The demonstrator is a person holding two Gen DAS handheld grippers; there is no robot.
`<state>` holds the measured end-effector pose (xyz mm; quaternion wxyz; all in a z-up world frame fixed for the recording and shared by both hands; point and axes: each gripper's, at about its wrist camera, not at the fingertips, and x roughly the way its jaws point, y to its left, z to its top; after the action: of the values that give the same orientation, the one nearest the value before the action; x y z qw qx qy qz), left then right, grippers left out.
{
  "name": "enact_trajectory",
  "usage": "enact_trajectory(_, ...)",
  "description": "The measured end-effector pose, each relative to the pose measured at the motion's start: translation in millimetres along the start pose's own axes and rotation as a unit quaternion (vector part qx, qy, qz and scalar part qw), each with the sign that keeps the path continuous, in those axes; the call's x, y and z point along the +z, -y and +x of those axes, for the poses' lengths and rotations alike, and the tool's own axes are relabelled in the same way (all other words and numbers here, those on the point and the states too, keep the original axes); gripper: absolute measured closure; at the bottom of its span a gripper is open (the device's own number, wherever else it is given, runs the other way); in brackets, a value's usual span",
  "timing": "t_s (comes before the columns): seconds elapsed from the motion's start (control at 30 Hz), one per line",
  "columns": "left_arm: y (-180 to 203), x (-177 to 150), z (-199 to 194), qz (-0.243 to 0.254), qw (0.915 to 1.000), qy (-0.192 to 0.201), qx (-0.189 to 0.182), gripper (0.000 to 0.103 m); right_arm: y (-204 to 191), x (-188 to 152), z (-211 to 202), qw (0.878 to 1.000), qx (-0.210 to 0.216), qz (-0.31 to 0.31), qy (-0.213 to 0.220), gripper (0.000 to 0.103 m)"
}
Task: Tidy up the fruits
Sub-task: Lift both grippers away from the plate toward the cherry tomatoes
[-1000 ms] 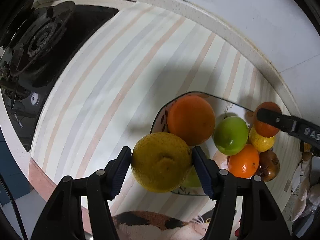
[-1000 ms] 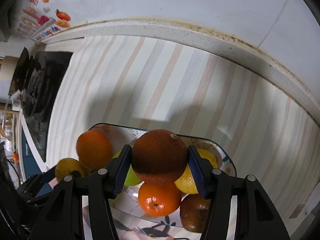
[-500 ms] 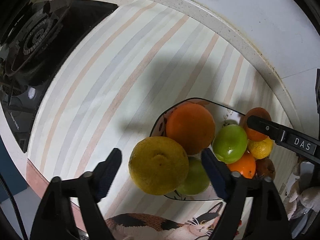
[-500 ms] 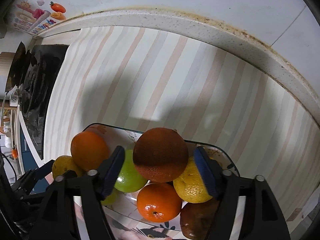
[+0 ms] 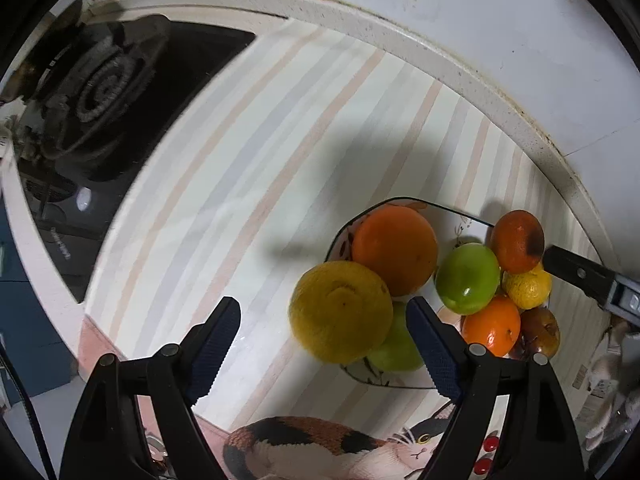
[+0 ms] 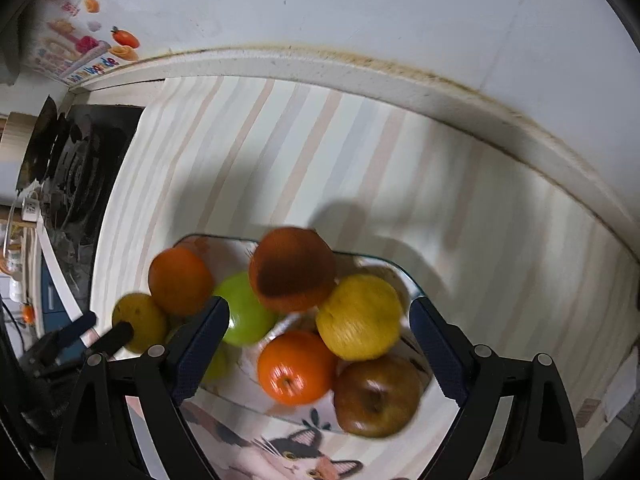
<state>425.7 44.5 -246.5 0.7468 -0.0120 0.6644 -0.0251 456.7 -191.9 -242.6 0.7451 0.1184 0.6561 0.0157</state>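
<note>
A: We see the left tongs (image 5: 324, 344) standing apart over the striped counter (image 5: 240, 168), nothing pressed by either pad. The large yellow citrus (image 5: 342, 312) sits between them, at the near left edge of the glass plate (image 5: 460, 216), free of both pads.

B: Agreed — and in our right view the right tongs (image 6: 320, 344) are opening, with the fruit pile below and no pad touching anything. The dark-patched orange (image 6: 292, 270) rests on top of the pile, toward the far side.

A: Around it we count a green apple (image 6: 244, 312) to its left, a big orange (image 6: 180, 280) further left, and a yellow lemon (image 6: 360, 316) to its right.

B: Nearer to us lie a small bright orange (image 6: 296, 366) and a brown apple (image 6: 378, 394), side by side and touching. The yellow citrus shows at the far left of that view, just beside the left tongs' tips.

A: A second green fruit (image 5: 394, 346) peeks out under the yellow citrus. We cannot tell how much of it rests on the plate.

B: Off to the left there is a black gas stove (image 5: 100, 92) — well apart from the plate. A cat print (image 5: 320, 448) on the mat shows at the near edge.
</note>
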Motion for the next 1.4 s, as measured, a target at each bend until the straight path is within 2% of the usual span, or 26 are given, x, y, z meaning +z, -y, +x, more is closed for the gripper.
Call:
enact_trajectory(0.17, 3.8, -25.2, -21.7, 0.015, 0.9989, 0.033, 0.031, 0.019, 3.9, -35.9, -25.2, 0.999, -0.018, -0.018, 0.027, 0.009)
enact_trajectory(0.37, 15.7, -59.6, -44.5, 0.025, 0.9971, 0.059, 0.041, 0.018, 15.7, -92.1, -44.6, 0.998, -0.032, -0.024, 0.048, 0.009)
enact_trajectory(0.63, 39.5, -105.6, -79.9, 0.038, 0.9933, 0.104, 0.034, 0.018, 28.6, -142.9, -82.1, 0.996, -0.029, -0.024, 0.085, 0.009)
enact_trajectory(0.97, 56.7, -152.7, -146.5, 0.033, 0.9862, 0.162, 0.013, 0.019, 19.2, -195.1, -168.0, 0.986, -0.011, -0.054, 0.157, 0.009)
enact_trajectory(1.07, 58.8, -164.2, -167.8, 0.035, 0.9823, 0.183, 0.018, 0.018, 17.4, -212.4, -192.0, 0.982, -0.007, -0.064, 0.177, 0.009)
enact_trajectory(1.4, 62.4, -209.5, -215.0, 0.036, 0.9749, 0.220, 0.007, 0.019, 14.9, -257.5, -245.2, 0.975, 0.020, -0.076, 0.207, 0.009)
